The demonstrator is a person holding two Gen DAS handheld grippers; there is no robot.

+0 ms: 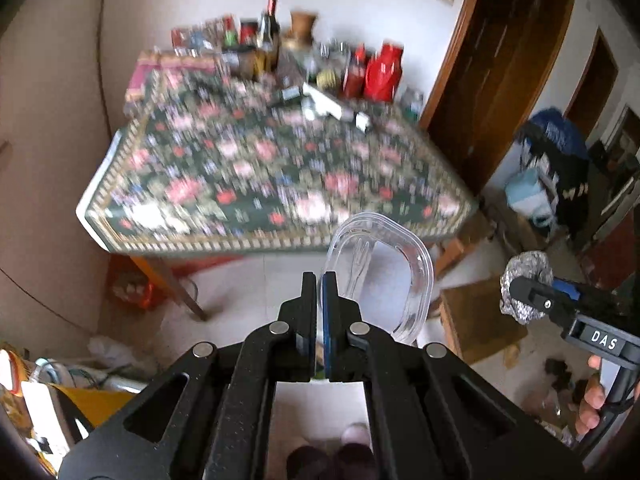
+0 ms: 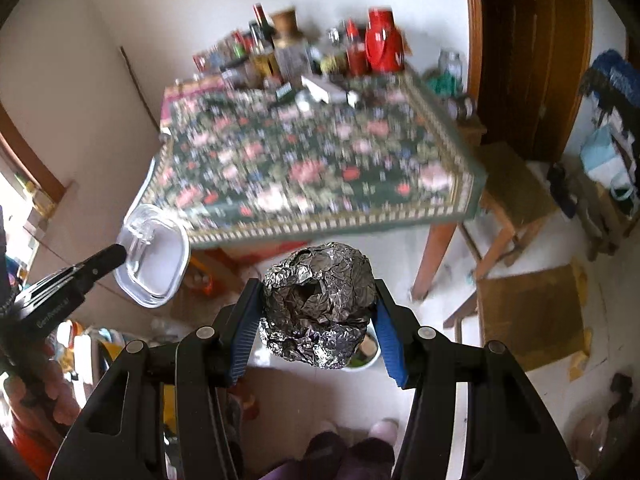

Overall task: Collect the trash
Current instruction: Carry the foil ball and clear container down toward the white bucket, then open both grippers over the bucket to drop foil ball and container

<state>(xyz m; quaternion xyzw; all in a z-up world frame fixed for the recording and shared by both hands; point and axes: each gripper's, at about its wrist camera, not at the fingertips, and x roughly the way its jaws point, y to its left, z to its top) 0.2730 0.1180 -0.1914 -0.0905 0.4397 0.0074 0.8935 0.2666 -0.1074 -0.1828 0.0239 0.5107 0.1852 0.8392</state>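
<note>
My left gripper [image 1: 319, 280] is shut on the rim of a clear plastic container [image 1: 404, 264] and holds it in the air in front of the table edge. A clear plastic fork [image 1: 358, 264] lies inside it. In the right wrist view, this container [image 2: 154, 264] hangs at the left with the left gripper [image 2: 116, 254] on its edge. My right gripper [image 2: 318, 284] is shut on a crumpled ball of aluminium foil [image 2: 320, 320], blue pads pressing both sides. The left wrist view shows the foil ball [image 1: 528, 264] at the far right in the right gripper [image 1: 520, 292].
A table with a dark floral cloth [image 2: 320, 168] stands ahead, with bottles and jars [image 2: 320, 52] crowded along its far side. A wooden stool [image 2: 516, 192] and a cardboard box [image 2: 532, 316] sit to the right on the white floor. A person's feet [image 2: 352, 440] are below.
</note>
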